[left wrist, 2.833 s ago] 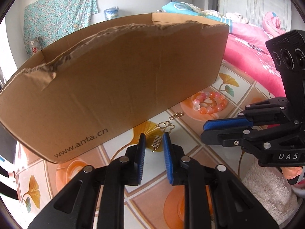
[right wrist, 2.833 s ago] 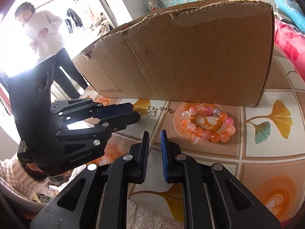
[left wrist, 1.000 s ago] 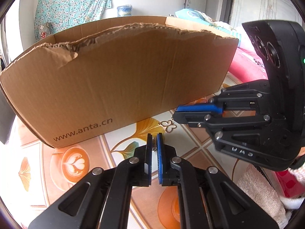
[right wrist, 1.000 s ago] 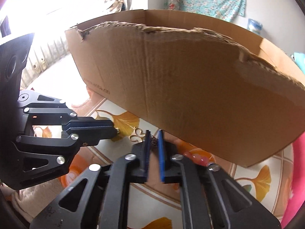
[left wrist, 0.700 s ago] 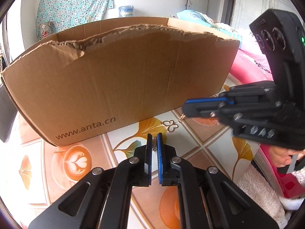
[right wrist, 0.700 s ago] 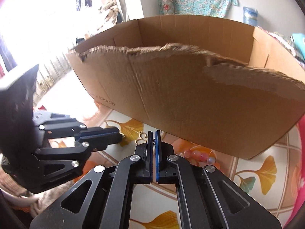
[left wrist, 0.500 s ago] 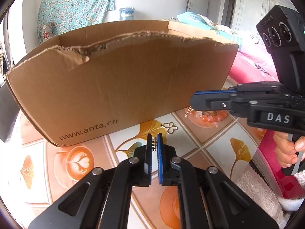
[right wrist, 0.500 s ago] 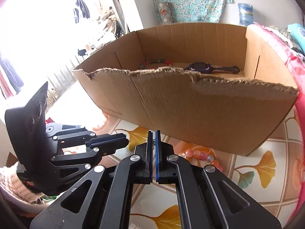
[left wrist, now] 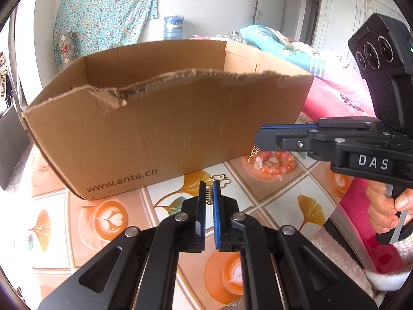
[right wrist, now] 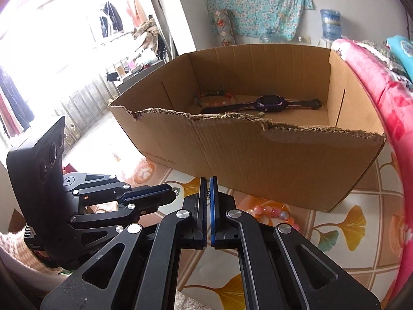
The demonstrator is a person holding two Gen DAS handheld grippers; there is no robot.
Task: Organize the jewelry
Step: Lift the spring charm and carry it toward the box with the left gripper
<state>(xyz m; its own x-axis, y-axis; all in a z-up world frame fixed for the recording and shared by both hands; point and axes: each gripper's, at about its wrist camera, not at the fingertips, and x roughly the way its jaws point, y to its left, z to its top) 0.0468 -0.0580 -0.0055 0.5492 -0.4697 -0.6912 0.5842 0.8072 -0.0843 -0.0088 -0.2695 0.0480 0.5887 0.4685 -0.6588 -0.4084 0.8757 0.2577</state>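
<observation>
**Q:** Tongs first: what did each pair have hold of?

**Me:** Both were squeezed nearly closed. My left tongs [left wrist: 209, 193] pinched a small ridged gold jewellery piece [left wrist: 208, 196] at the pad tips. My right tongs [right wrist: 208, 188] were clamped on a fine gold chain [left wrist: 254, 152], and a short run of it dangled under their tip. I couldn't tell whether the two were ends of one necklace.

**Q:** Which step was that, would you say?

**Me:** I judged it the carry. The gold was lifted off the glossy tabletop with the orange and ginkgo-leaf pattern [left wrist: 108, 217], in front of the brown cardboard box with the torn front wall [left wrist: 160, 129], and not yet over it.

**Q:** And the next move?

**Me:** It called for getting both pairs above that ragged edge together so the chain wouldn't snag, then letting go inside.

**Q:** What did the box hold?

**Me:** A purple-and-black wristwatch [right wrist: 268, 102] lay flat towards the back. Beside it, near the back left corner, was a bracelet of green and reddish beads [right wrist: 214, 95].

**Q:** Anything left out?

**Me:** A pink-and-orange glass bead bracelet [left wrist: 275, 162] lay on the tabletop, just in front of the box's right end
</observation>
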